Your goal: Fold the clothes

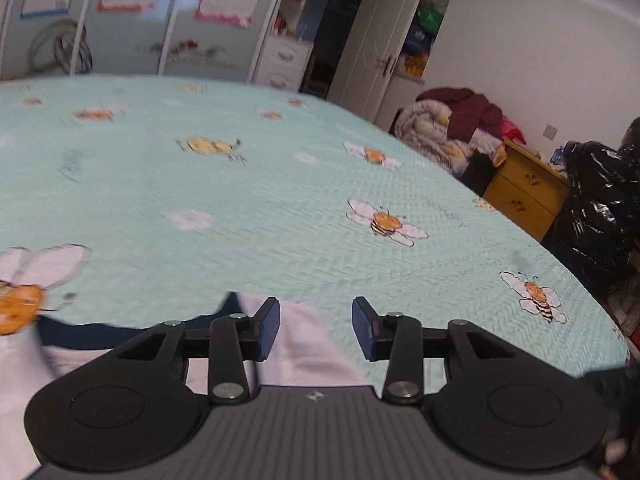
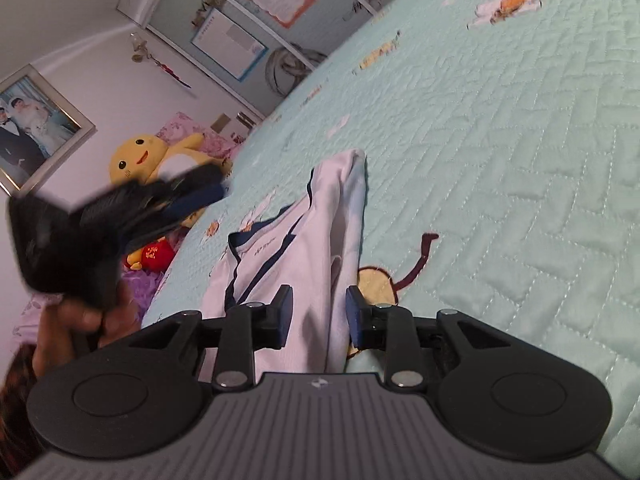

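Note:
A white garment with navy trim [image 2: 312,220] lies crumpled in a long strip on the mint quilted bedspread [image 2: 500,160]. My right gripper [image 2: 318,312] is open just over its near end; the cloth runs under the gap and the pads do not press on it. My left gripper [image 2: 208,184] shows blurred at the left of the right wrist view, raised above the bed and carried by a hand [image 2: 80,320]. In the left wrist view the left gripper [image 1: 316,320] is open and empty, with the white garment [image 1: 312,360] below it on the bedspread [image 1: 240,184].
A pile of bedding and clothes [image 1: 452,128], a yellow nightstand [image 1: 524,196] and a black bag [image 1: 600,200] stand past the bed's right edge. An open wardrobe [image 1: 344,32] is behind. Plush toys [image 2: 160,156] sit at the bed's head.

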Tool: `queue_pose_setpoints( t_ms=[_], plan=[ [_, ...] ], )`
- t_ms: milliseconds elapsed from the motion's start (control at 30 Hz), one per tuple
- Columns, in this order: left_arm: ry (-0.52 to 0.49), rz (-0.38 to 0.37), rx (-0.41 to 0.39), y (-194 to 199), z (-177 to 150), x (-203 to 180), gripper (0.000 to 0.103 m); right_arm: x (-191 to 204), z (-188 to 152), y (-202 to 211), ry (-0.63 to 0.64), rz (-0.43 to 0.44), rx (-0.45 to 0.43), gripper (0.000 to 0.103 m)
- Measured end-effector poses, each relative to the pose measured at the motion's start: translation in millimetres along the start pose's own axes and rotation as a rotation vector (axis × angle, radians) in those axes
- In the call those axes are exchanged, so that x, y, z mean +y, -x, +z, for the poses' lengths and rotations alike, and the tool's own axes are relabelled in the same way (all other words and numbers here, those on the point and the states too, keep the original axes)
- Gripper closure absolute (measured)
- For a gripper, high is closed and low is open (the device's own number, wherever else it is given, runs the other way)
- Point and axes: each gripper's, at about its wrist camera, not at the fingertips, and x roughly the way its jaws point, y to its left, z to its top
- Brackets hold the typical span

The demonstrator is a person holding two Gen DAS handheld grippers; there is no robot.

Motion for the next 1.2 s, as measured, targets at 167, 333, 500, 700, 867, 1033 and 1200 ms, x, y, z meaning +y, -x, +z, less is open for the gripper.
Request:
queue_pose_setpoints(
  t_ms=[167, 333, 500, 700, 867, 1033, 1200],
  plan=[
    [0.06, 0.032, 0.032, -27, 6, 2, 0.063, 0, 1, -1, 0.033, 0.01, -0.006, 0.073],
    [-0.047, 0.138, 0.061, -29, 11, -18, 0.061, 11, 3, -3, 0.102, 0.009, -0.053, 0.073],
    [-0.184, 0.233, 0.095, -43, 17, -34, 0.061, 9, 1, -9, 0.125, -0.018, -0.033, 0.073],
    [-0.299, 0.328, 0.185, -58, 13, -57, 0.061, 10, -3, -12, 0.14, -0.024, -0.017, 0.077],
    [-0.418, 0.393, 0.206, -74, 17, -63, 0.061, 17, -5, -15, 0.185, -0.05, -0.017, 0.084],
    [-0.564, 0.253, 0.212, -71, 31, -44, 0.06, 11, -3, -15, 0.148, -0.027, -0.005, 0.084],
    [-0.713, 0.1, 0.328, -82, 36, -42, 0.06, 7, -2, -16, 0.125, -0.008, 0.009, 0.082]
  ],
)
